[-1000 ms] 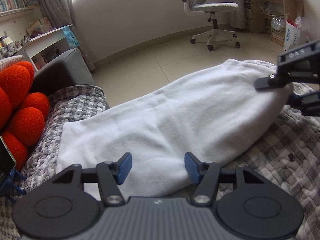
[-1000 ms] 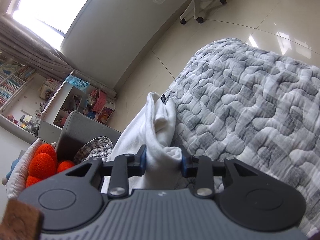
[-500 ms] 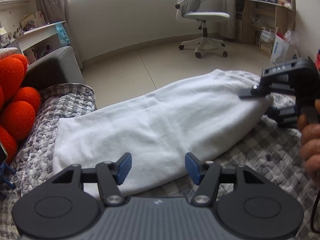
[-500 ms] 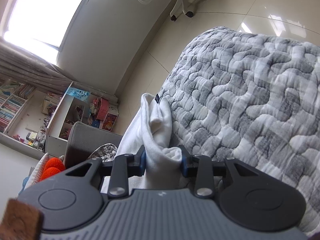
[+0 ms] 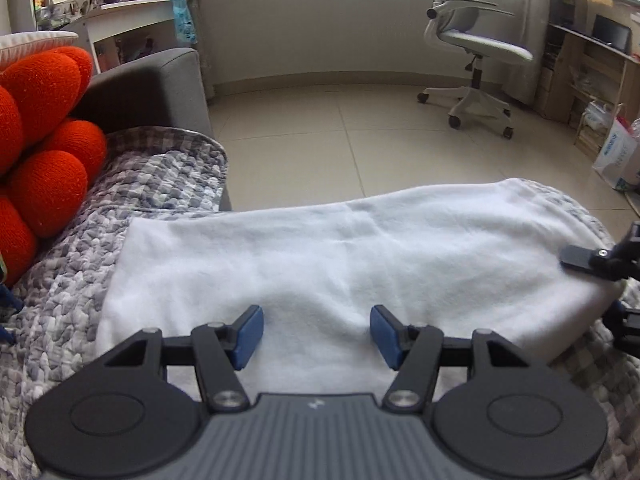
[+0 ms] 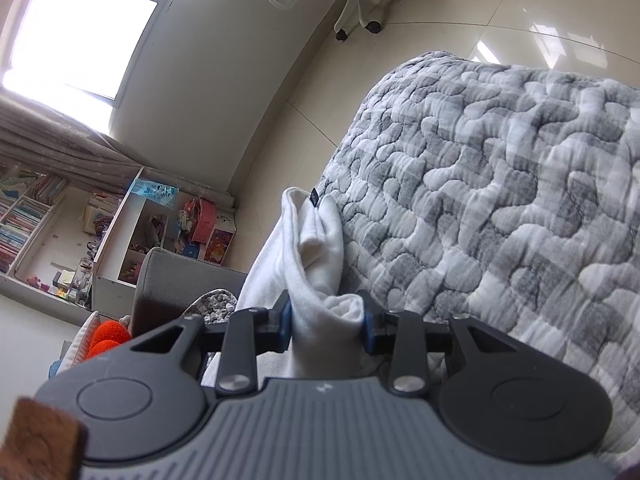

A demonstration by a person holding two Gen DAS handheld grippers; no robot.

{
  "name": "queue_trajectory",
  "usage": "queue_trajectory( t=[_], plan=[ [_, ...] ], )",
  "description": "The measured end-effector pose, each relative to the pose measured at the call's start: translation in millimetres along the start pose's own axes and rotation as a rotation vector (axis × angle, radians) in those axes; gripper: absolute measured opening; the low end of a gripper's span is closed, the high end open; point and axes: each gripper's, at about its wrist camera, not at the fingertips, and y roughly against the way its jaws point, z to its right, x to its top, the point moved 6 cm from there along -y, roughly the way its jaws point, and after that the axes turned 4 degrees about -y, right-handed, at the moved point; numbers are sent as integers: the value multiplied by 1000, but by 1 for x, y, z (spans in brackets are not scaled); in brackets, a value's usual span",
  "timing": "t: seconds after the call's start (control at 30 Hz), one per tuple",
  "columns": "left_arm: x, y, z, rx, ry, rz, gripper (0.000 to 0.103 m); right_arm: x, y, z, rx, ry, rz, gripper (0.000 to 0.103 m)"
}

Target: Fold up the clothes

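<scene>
Jaws on my left gripper stand apart with nothing pinched between the blue pads; white cloth shows in the gap beneath them, and I cannot tell whether the pads touch it. At far left of that view I note an orange knitted ball cushion leaning against the grey sofa arm. To its right, the white fleece garment lies folded in a long band across the grey-and-white quilted cover, near its front edge above the tiled floor. Beyond stands a white swivel office chair. At far right, my right gripper is clamped on the garment's end: in its own view both pads press a bunched fold of white fabric, a small dark tag showing at the garment's far corner.
</scene>
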Motion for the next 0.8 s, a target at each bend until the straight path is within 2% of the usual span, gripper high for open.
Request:
queue_trajectory(
  t=[0.07, 0.2, 0.43, 0.53, 0.67, 0.8],
  plan=[
    [2, -6, 0, -23, 28, -7, 63, 0, -1, -1, -4, 2, 3, 38],
    [13, -6, 4, -6, 32, 17, 63, -1, -3, -5, -6, 11, 4, 38],
    [14, -14, 13, 49, -37, 24, 66, -3, -5, -8, -17, 30, 15, 37],
    [18, -3, 14, 49, -54, 55, 60, -3, -2, -11, -9, 32, 27, 36],
    [9, -11, 16, 64, -91, 50, 64, -4, -3, -14, -15, 45, 34, 36],
    [11, -9, 9, 34, -48, 26, 66, -4, -2, -9, -24, 26, 31, 36]
  ],
)
